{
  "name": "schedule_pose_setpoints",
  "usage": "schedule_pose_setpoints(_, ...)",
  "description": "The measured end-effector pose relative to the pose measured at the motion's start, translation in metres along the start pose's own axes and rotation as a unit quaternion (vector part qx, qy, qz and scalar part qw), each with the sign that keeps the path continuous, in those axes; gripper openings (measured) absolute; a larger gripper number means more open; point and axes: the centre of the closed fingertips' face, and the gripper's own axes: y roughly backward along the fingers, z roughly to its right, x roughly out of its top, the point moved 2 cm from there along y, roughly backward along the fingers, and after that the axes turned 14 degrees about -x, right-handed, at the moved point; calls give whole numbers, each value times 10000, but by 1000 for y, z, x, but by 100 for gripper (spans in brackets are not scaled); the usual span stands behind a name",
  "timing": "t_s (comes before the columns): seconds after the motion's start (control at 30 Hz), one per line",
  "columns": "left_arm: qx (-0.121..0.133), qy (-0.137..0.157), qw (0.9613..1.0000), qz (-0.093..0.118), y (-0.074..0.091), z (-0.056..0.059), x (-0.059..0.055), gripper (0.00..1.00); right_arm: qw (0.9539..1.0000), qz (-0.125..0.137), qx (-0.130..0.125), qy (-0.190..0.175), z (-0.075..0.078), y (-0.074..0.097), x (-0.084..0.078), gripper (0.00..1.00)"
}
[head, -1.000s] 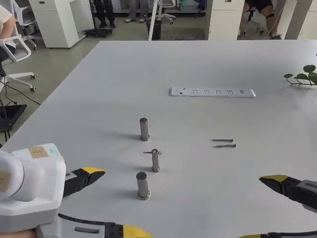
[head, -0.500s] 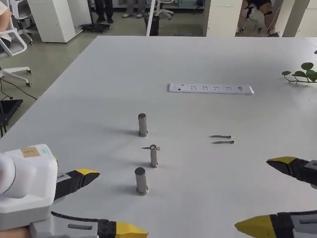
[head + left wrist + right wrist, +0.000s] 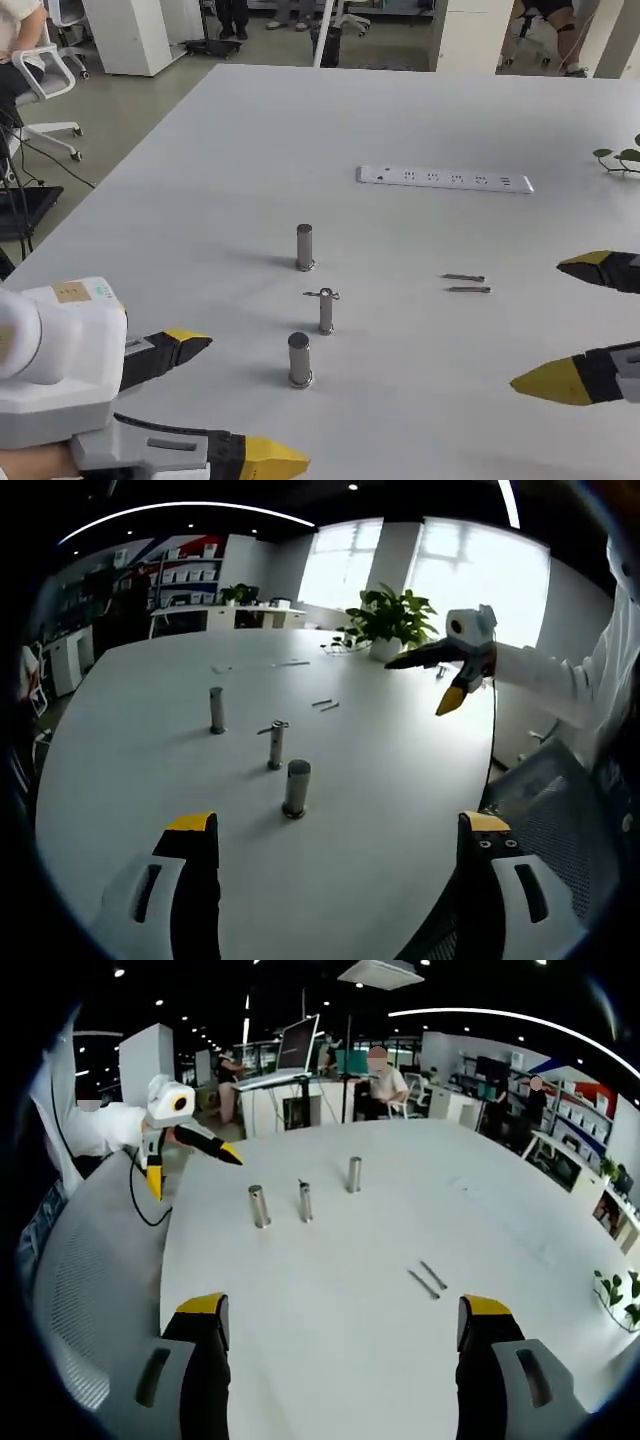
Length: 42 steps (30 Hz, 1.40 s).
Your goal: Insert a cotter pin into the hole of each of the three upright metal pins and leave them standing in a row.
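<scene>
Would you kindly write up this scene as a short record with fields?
Pins: far pin, middle pin, near pin, upright in a row
Fitted: cotter pin through middle pin's top
Loose cotter pins: two, flat on the table, right of the row
Left tool: open, empty
Right tool: open, empty
Unfitted: far pin, near pin

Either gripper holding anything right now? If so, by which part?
Nothing is held. The left gripper and the right gripper both have jaws wide apart and empty. The two loose cotter pins lie on the table, apart from both.
</scene>
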Motion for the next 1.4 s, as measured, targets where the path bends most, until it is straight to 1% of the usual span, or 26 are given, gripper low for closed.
schedule_pose_setpoints(0.1,-7,-12,10000,-7,1,0,0,99,9999,-61,53,108,6,-5,1,93)
schedule_pose_setpoints(0.2,-7,-9,10000,2,1,0,0,99,9997,-113,171,146,13,-14,4,93)
schedule_pose_setpoints(0.27,6,6,10000,42,2,0,1,99,9994,-177,239,202,16,-19,5,92)
schedule_pose_setpoints(0.33,0,33,9999,125,2,0,3,99,9990,-200,283,270,18,-24,7,92)
schedule_pose_setpoints(0.37,3,46,9999,162,3,0,5,99,9990,-178,309,268,18,-25,8,92)
schedule_pose_setpoints(0.4,6,46,9998,170,3,0,5,99,9991,-133,370,186,20,-29,10,92)
schedule_pose_setpoints(0.47,17,29,9998,171,3,1,6,99,9989,-168,411,138,22,-34,11,91)
schedule_pose_setpoints(0.53,11,17,9998,207,4,1,8,99,9983,-253,484,213,23,-40,9,90)
schedule_pose_setpoints(0.6,-33,75,9996,287,3,1,9,99,9973,-388,551,284,24,-45,5,90)
schedule_pose_setpoints(0.67,-38,134,9994,312,3,-1,7,99,9967,-439,626,268,24,-50,5,89)
schedule_pose_setpoints(0.77,-32,136,9995,266,3,-1,5,99,9962,-505,665,264,25,-57,3,89)
schedule_pose_setpoints(0.9,-34,151,9995,286,3,-1,6,99,9956,-563,717,232,27,-66,1,88)
schedule_pose_setpoints(0.93,-32,156,9995,282,3,-2,5,99,9950,-644,714,282,28,-69,-2,87)
schedule_pose_setpoints(1.03,-29,156,9995,281,3,-2,6,99,9939,-765,703,362,30,-75,-7,86)
schedule_pose_setpoints(1.1,-6,187,9993,316,3,-3,6,99,9940,-767,723,276,32,-80,-8,84)
schedule_pose_setpoints(1.13,-4,187,9993,310,3,-3,6,99,9941,-782,734,162,33,-82,-9,83)
schedule_pose_setpoints(1.17,-8,172,9994,286,3,-4,6,99,9939,-808,738,131,34,-84,-10,82)
schedule_pose_setpoints(1.27,-46,157,9995,253,2,-3,6,99,9937,-851,713,135,38,-89,-11,81)
schedule_pose_setpoints(1.4,-94,201,9995,245,0,-3,4,99,9932,-884,746,136,38,-96,-11,79)
